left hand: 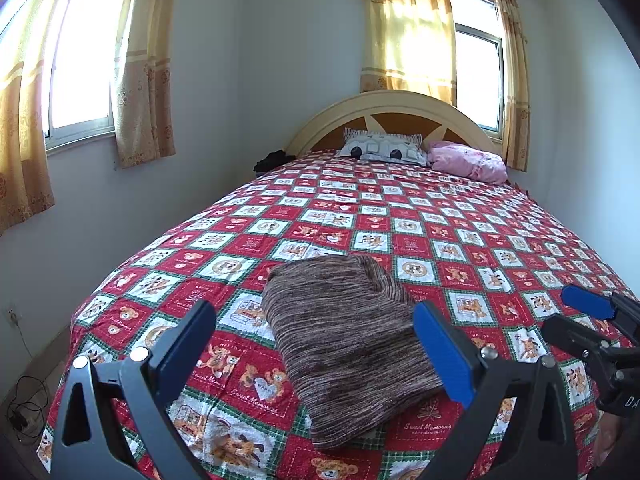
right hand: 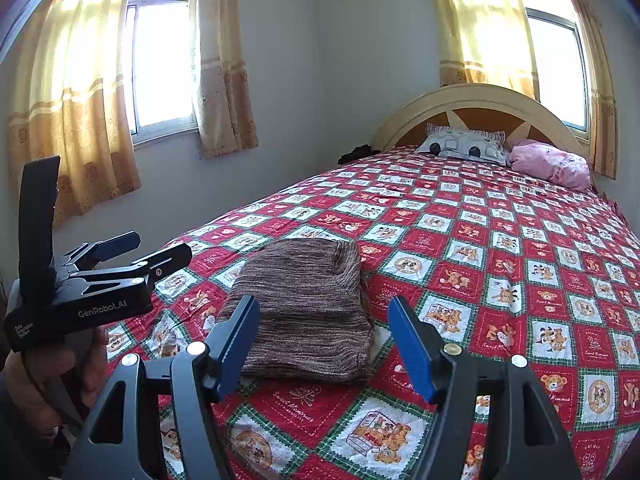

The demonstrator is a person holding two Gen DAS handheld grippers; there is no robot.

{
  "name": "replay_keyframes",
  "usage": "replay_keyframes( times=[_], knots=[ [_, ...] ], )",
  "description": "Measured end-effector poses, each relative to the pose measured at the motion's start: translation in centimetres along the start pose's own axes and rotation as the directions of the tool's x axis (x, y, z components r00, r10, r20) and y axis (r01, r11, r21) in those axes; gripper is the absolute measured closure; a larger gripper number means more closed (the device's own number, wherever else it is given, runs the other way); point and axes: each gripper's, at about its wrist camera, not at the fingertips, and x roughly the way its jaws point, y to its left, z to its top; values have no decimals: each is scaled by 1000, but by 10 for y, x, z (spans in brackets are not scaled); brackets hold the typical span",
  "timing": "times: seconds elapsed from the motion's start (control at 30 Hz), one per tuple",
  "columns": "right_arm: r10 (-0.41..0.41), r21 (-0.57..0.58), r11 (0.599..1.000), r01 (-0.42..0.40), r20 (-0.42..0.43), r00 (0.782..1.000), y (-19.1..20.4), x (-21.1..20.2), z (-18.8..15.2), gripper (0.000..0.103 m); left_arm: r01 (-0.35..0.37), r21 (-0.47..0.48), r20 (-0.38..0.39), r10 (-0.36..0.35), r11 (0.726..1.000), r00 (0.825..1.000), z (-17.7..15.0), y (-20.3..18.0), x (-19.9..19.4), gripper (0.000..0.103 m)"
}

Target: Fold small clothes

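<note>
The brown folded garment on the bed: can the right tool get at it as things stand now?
Probably yes. The right tool stands open and empty, and the brown folded garment lies just ahead of it on the bedspread. Nothing lies between them; the left tool is off to the side.

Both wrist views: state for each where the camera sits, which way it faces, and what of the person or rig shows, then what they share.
Left wrist view: sits on the left tool, facing up the bed toward the arched cream headboard; its own open blue-padded fingers show, and the right tool at the right edge.
Right wrist view: sits on the right tool, facing likewise; own open fingers show, plus the left tool held by a hand.
Shared: the folded brown striped knit garment on the red checked teddy-bear bedspread, pillows, curtained windows.
</note>
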Motion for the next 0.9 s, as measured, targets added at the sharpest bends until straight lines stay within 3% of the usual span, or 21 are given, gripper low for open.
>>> replay_keyframes(
  times=[0.9],
  knots=[
    [-54,27,998,52,88,995,-9,-26,6,35,16,39,11,-16,999,1000,7,-3,-4,0]
  ],
)
